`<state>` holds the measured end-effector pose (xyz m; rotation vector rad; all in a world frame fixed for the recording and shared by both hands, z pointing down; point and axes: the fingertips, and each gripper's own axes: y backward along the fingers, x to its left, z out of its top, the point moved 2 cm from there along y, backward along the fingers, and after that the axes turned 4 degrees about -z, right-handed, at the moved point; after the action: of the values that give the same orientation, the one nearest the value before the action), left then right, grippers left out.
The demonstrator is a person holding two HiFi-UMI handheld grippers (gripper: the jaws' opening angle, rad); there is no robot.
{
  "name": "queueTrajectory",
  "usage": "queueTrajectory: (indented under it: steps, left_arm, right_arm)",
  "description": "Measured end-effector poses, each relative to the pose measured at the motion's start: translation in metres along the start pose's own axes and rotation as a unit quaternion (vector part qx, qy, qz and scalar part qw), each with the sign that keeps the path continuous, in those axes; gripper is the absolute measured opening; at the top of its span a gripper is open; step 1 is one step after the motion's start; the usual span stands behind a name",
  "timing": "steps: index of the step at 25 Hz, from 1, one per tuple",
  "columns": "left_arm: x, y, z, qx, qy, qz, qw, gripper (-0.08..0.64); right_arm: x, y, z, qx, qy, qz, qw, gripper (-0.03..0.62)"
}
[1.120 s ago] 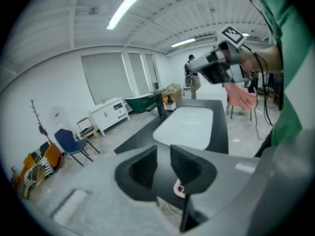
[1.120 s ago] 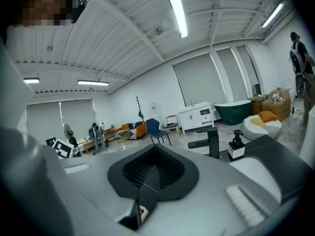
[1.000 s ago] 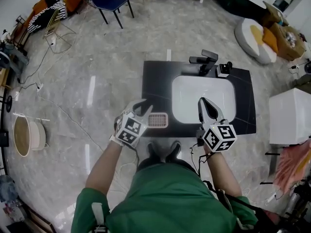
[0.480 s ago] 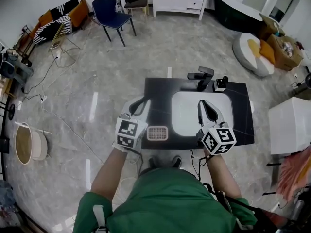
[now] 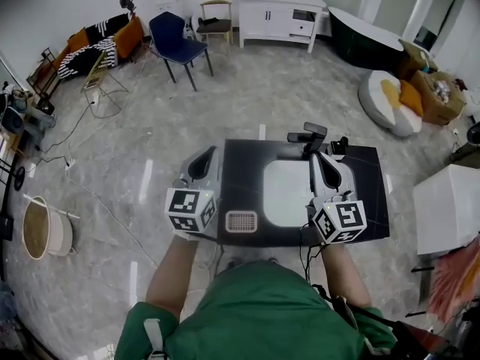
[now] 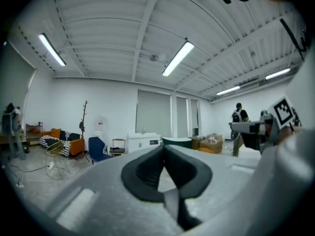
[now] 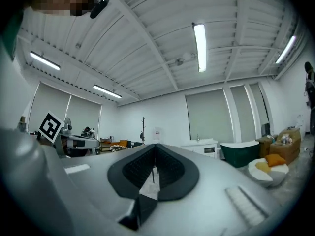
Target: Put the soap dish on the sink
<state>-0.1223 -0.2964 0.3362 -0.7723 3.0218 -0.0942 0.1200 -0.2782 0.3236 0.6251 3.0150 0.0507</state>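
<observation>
A pale slotted soap dish [image 5: 241, 220] lies flat on the black sink counter [image 5: 241, 175], near its front edge, left of the white basin [image 5: 287, 193]. My left gripper [image 5: 204, 156] hovers over the counter's left edge, up and left of the dish and apart from it, shut and empty. My right gripper [image 5: 321, 158] hangs over the basin's right side near the black faucet [image 5: 310, 136], also shut and empty. Both gripper views look level into the room and at the ceiling; the left gripper [image 6: 164, 148] and the right gripper [image 7: 155, 146] show their pads meeting with nothing between.
Beyond the sink stand a blue chair [image 5: 176, 45], a white cabinet [image 5: 280, 7], a dark bathtub [image 5: 369, 27] and a round cushion [image 5: 390, 83]. A white box [image 5: 450, 208] is at the right, a round basket [image 5: 37, 227] at the left. A person [image 6: 238, 132] stands far off.
Both grippers have risen and tipped upward. The left one has drawn away to the left of the soap dish, which stays on the counter. The head view has lifted.
</observation>
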Motion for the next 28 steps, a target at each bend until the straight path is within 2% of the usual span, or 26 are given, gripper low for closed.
queueTrajectory:
  steps: [6,13,21,28]
  left_arm:
    - [0.002,0.004,0.016,-0.021,-0.010,0.025,0.9994,-0.002]
    - [0.010,0.006,0.021,-0.028,-0.009,0.039,0.9988,-0.002]
    - [0.028,0.004,0.047,-0.045,-0.040,0.054,0.9967,-0.002]
    - [0.035,0.009,0.038,-0.048,-0.022,0.067,0.9963,-0.002]
  right_arm:
    - [-0.003,0.001,0.010,-0.018,0.012,0.004,1.000,0.003]
    - [-0.015,0.001,0.009,-0.015,0.007,-0.001,1.000,0.003]
    - [-0.022,-0.007,0.012,-0.019,0.008,0.000,1.000,0.003]
    - [-0.021,-0.010,0.012,-0.021,0.008,0.001,1.000,0.003]
